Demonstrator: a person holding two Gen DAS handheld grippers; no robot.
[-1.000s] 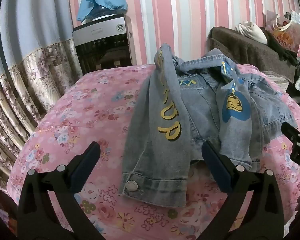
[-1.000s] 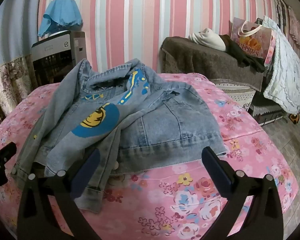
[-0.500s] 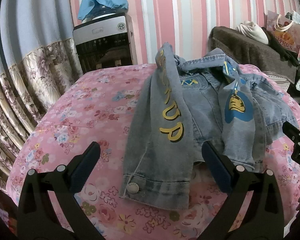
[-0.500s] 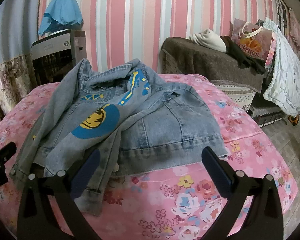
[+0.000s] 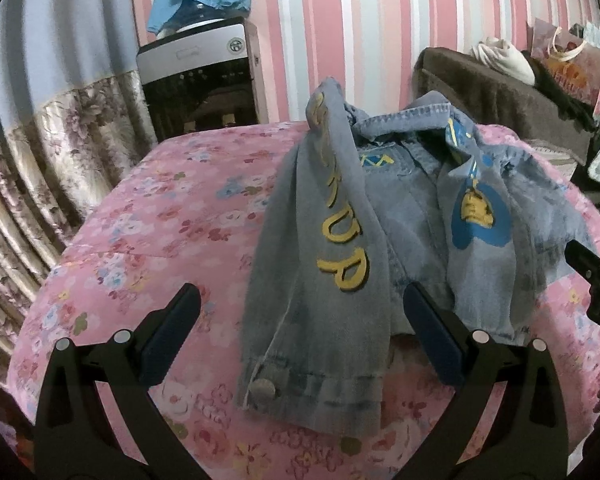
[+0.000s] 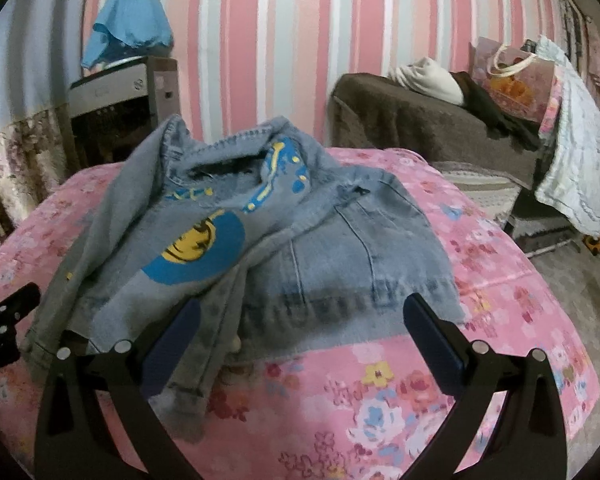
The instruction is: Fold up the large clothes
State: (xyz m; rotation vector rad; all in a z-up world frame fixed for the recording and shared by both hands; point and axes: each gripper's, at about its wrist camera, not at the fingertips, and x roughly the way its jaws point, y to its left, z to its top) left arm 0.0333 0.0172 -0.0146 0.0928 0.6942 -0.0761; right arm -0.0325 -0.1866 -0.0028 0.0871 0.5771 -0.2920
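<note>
A light blue denim jacket (image 5: 400, 216) lies on the pink floral bed (image 5: 160, 220), both sleeves folded over its front. The left sleeve with yellow letters (image 5: 324, 292) runs down to a buttoned cuff near the front edge. The right sleeve carries a blue and yellow patch (image 6: 196, 248). My left gripper (image 5: 300, 332) is open and empty, its jaws on either side of the lettered sleeve's cuff, above it. My right gripper (image 6: 300, 340) is open and empty over the jacket's hem (image 6: 352, 300). Each gripper's tip shows at the edge of the other's view.
A water dispenser (image 5: 200, 80) with a blue cloth on top stands behind the bed at the left, next to floral curtains (image 5: 40, 168). A brown covered sofa (image 6: 412, 124) with bags and clothes stands at the back right. The bed's right edge (image 6: 540, 292) drops to the floor.
Both grippers have moved slightly closer to the jacket. The jacket has not moved and both grippers stay open.
</note>
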